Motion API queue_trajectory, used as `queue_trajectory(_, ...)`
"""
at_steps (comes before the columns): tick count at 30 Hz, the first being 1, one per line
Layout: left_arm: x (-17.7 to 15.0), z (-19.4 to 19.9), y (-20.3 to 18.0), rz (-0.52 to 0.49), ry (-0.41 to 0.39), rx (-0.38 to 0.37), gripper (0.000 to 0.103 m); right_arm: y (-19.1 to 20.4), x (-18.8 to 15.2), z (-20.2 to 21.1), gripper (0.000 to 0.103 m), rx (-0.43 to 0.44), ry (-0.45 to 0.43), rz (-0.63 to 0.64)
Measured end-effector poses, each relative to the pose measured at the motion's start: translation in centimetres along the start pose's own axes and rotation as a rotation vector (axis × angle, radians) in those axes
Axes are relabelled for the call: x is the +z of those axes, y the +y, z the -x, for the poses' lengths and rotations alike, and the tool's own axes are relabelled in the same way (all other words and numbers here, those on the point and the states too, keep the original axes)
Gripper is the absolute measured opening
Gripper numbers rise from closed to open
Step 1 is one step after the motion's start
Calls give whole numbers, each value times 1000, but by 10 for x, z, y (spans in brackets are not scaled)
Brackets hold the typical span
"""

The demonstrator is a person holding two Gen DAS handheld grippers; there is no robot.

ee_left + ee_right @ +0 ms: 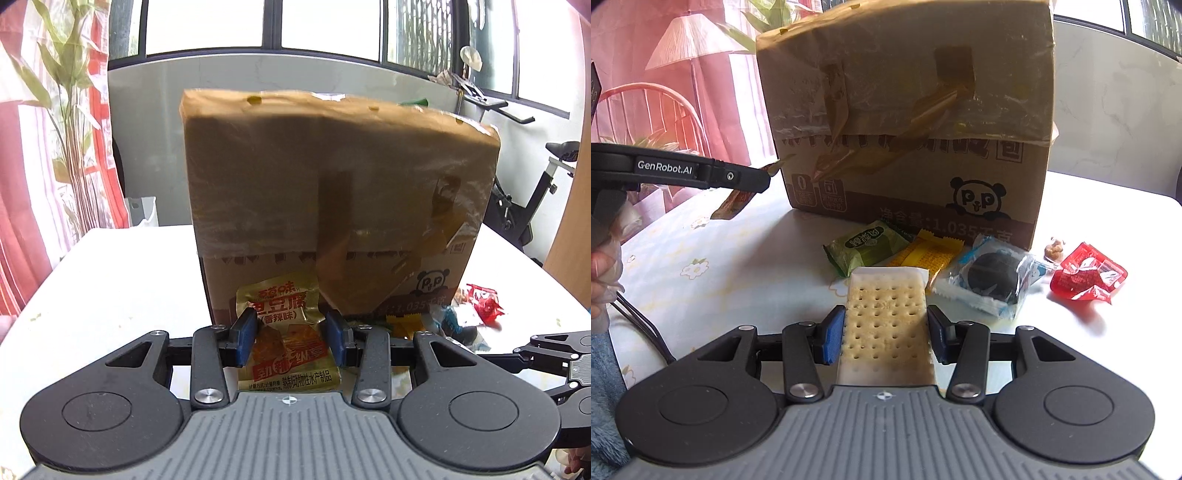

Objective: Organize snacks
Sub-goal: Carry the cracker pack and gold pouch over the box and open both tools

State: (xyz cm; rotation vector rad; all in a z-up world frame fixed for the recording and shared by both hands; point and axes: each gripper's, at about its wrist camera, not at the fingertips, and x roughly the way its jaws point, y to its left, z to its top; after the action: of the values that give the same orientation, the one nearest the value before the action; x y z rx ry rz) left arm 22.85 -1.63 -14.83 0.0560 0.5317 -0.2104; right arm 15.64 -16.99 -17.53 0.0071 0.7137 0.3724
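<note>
Gold-foil snack packet sits low centre in the left wrist view, clamped between the left gripper pads before the cardboard box. In the right wrist view, the right gripper grips a pale perforated cracker pack at lower centre; other snacks lie beyond.

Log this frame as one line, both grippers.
left gripper: shut on gold tofu snack packet | right gripper: shut on cracker pack | cardboard box: ahead, on table
</note>
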Motion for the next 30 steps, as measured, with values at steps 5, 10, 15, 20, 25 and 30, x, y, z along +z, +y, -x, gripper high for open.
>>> queue_trajectory(5, 23, 22, 5, -31, -100, -9, 43, -1, 26, 26, 49, 0, -100, 12)
queue_trajectory(10, 54, 43, 4, -79, -225, -34, 44, -3, 66, 53, 49, 5, -225, 38)
queue_trajectory(15, 96, 37, -1, -123, -294, -44, 44, -15, 121, 67, 49, 6, -341, 55)
queue_trajectory(20, 134, 13, -2, -119, -301, -45, 44, -33, 175, 61, 49, -43, -422, 26)
queue_trajectory(25, 157, -30, 1, -100, -232, -26, 44, -52, 212, 28, 49, -141, -405, 5)
queue_trajectory(30, 160, -61, 3, -97, -181, 17, 45, -72, 225, -1, 49, -198, -355, -50)
